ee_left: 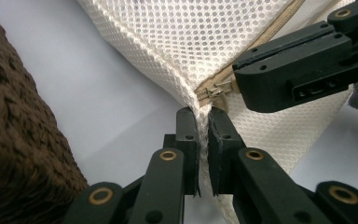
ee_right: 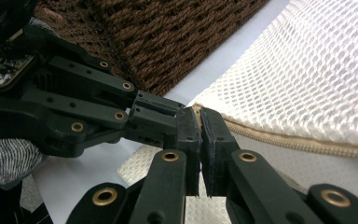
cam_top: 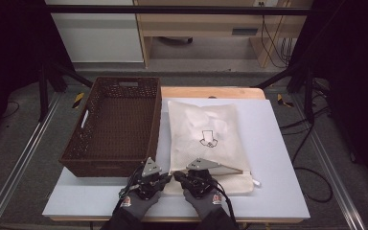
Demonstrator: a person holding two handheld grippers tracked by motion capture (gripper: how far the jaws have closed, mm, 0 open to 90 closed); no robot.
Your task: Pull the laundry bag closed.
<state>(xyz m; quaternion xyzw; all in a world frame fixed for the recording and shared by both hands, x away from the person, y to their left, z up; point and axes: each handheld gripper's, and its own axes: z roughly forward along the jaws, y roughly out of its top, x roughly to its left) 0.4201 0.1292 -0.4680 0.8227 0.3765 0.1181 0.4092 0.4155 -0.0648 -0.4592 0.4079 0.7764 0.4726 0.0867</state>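
Tools (cam_top: 171, 178) on white tabletop (cam_top: 278, 158)

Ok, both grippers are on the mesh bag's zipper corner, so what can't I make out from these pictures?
- High view: the near corner of the mesh bag is covered by the left gripper and right gripper.
- Left gripper view: the zipper pull is partly behind the right gripper, so its grip there is unclear.
- High view: the print on the bag is too small to read.
- Bag contents: veiled by the mesh.
- Basket: near inner wall hidden.
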